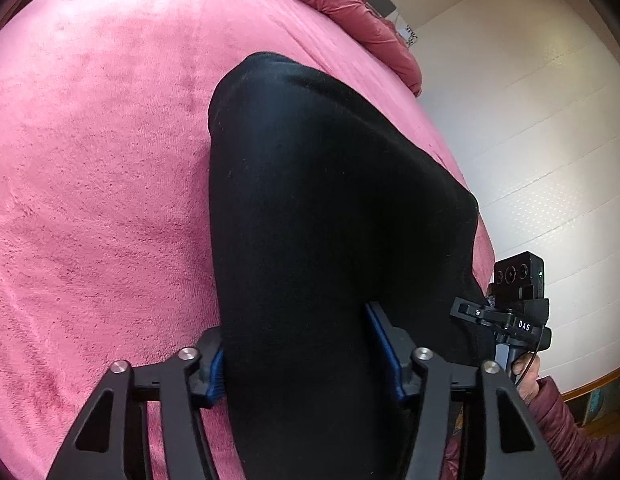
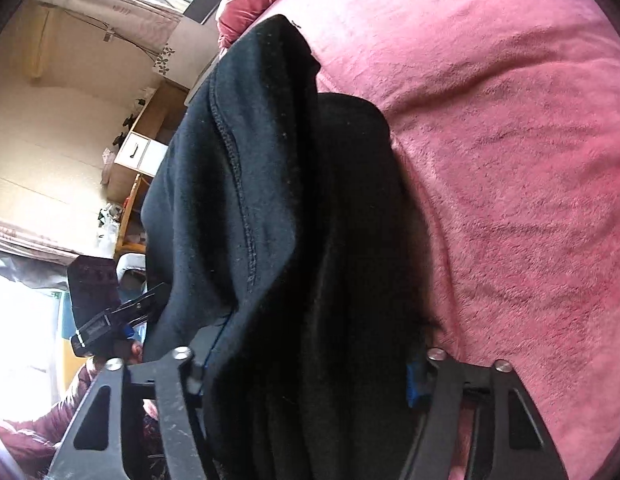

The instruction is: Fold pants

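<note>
Black pants (image 1: 329, 200) lie bunched in a thick fold on the pink plush bed cover (image 1: 90, 200), near its right edge. My left gripper (image 1: 300, 360) is shut on the near end of the bundle, and its blue pads (image 1: 216, 376) press both sides of the cloth. In the right wrist view the same pants (image 2: 270, 200) show a stitched seam and stand up in a hump. My right gripper (image 2: 310, 372) is shut on them too, with fabric filling the whole gap between its fingers. The two grippers hold the bundle side by side.
A crumpled pink duvet (image 1: 349, 0) lies at the far end of the bed. Pale floor (image 1: 529, 140) lies past the bed's right edge. A hand (image 1: 525, 372) in a maroon sleeve holds the other tool. Wooden shelves (image 2: 146, 152) stand by the wall.
</note>
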A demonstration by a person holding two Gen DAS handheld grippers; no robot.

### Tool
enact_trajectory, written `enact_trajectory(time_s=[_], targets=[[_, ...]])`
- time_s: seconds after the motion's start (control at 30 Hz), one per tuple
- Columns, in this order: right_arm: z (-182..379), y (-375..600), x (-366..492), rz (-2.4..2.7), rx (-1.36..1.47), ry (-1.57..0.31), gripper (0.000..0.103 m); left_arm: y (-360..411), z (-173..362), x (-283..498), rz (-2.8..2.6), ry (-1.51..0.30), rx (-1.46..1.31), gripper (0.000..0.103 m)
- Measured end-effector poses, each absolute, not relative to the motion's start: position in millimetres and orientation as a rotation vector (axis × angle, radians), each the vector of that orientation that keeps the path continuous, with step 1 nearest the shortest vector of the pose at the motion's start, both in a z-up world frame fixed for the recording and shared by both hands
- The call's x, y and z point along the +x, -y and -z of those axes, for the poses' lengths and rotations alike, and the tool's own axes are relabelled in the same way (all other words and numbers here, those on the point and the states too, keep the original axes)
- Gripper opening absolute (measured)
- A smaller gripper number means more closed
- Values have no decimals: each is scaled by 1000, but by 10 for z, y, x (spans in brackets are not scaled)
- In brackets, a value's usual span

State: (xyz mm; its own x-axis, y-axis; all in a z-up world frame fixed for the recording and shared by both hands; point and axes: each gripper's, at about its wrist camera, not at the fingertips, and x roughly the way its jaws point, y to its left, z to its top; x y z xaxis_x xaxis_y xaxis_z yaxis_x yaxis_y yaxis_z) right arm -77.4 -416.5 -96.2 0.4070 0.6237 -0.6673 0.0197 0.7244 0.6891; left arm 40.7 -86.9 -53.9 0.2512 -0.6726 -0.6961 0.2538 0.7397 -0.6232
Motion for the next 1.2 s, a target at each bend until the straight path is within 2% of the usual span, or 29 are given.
enact_trajectory(time_s=[0.2, 0.43, 0.67, 0.9, 1.17, 1.2], targets=[[708, 3970, -770, -405, 616, -1092, 48, 843, 323, 262, 673, -1097, -398, 44], [356, 3589, -573, -469, 559, -1036, 47, 447, -47, 206, 619, -990, -380, 44], [188, 3042, 94, -538, 503, -1017, 47, 18, -253, 506, 518, -937, -383, 44], [104, 2630, 746, -559, 445, -1026, 47, -350, -226, 1046, 422, -940, -414, 44], [227, 2494, 1308, -519, 414, -1077, 47, -166, 69, 1514, 382, -1007, -406, 46], [281, 2510, 1350, -510, 417, -1089, 47, -129, 184, 1560, 359, -1032, -393, 50]])
